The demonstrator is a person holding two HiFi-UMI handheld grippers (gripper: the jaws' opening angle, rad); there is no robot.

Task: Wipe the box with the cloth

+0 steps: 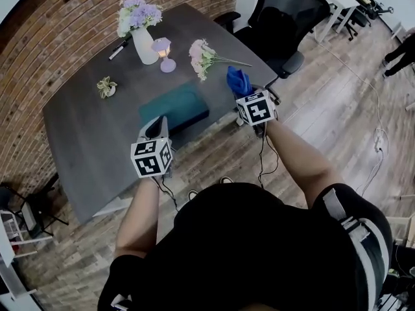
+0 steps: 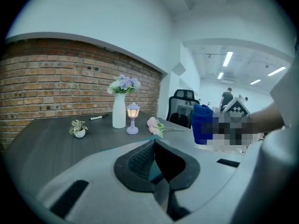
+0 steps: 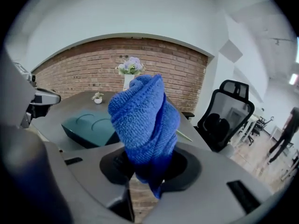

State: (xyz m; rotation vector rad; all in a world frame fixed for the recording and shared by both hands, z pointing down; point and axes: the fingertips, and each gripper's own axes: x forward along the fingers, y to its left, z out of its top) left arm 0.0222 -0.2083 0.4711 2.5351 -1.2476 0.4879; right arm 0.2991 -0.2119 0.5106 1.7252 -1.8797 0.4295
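A flat teal box (image 1: 175,106) lies near the front edge of the dark grey table (image 1: 84,128). In the right gripper view the box (image 3: 88,125) sits low to the left. My right gripper (image 1: 243,92) hovers just right of the box, shut on a bunched blue cloth (image 1: 238,81) that stands up out of its jaws. That cloth (image 3: 145,120) fills the middle of the right gripper view. The left gripper (image 1: 157,127) hangs at the table's front edge, just left of the box's near corner. Its jaws meet with nothing held (image 2: 154,160).
Behind the box stand a white vase of lilac flowers (image 1: 144,43), a small purple lamp (image 1: 165,52), a pink flower bunch (image 1: 202,58) and a tiny potted plant (image 1: 107,87). A marker pen (image 1: 118,49) lies by the brick wall. A black office chair (image 1: 285,18) stands at the table's right.
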